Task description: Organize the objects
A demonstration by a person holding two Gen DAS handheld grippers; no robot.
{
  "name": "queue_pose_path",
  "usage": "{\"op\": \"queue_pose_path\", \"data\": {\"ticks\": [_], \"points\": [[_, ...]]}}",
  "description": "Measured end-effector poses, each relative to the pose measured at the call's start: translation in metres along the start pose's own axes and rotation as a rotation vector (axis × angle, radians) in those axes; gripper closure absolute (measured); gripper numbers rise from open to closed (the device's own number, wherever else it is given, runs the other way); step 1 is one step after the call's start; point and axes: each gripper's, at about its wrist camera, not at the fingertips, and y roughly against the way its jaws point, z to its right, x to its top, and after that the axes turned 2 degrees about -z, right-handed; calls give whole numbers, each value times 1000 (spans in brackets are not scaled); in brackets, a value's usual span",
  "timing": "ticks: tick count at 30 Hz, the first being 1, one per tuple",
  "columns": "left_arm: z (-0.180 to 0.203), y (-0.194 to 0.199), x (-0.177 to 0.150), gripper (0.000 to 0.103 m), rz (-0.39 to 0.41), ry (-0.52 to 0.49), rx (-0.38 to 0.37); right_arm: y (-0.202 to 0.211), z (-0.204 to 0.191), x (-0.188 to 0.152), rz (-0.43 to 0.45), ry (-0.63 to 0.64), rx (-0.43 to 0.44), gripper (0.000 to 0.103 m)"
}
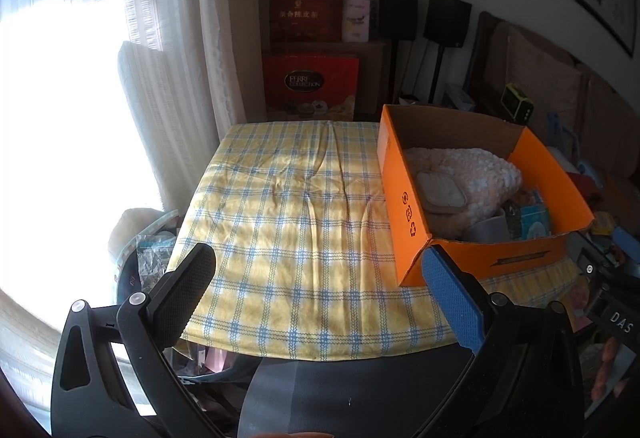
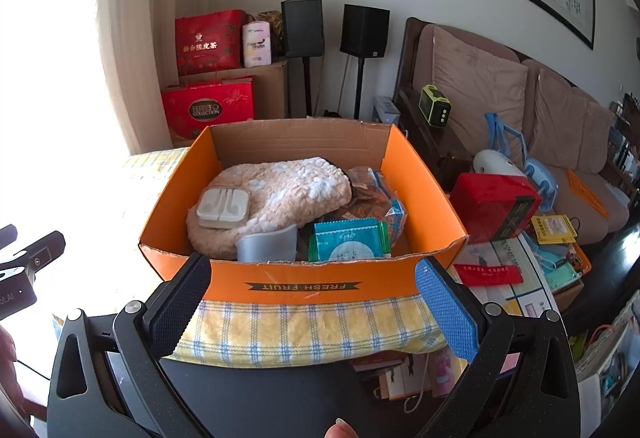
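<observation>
An orange cardboard box (image 2: 304, 288) stands on a yellow-and-blue checked cloth (image 1: 288, 222). It holds a fluffy beige slipper (image 2: 288, 193), a white earphone case (image 2: 223, 207), a grey cup (image 2: 267, 246), a teal packet (image 2: 348, 242) and a snack bag (image 2: 372, 193). The box also shows in the left wrist view (image 1: 404, 205), at the cloth's right side. My left gripper (image 1: 320, 286) is open and empty over the cloth's near edge, left of the box. My right gripper (image 2: 314, 302) is open and empty, just in front of the box's near wall.
A red tin (image 2: 496, 205), red envelope (image 2: 488, 274), papers and masks lie right of the box. A sofa (image 2: 520, 109) stands behind them. Red gift bags (image 2: 208, 109) and two black speakers (image 2: 364, 31) stand at the far wall. A curtained bright window (image 1: 80, 117) is at left.
</observation>
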Motion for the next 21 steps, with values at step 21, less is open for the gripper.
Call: {"op": "queue_pose_path", "data": {"ticks": [21], "points": [[-1,0,-1,0,-3,-6,4,1,-3,0,0,0,3,0]]}}
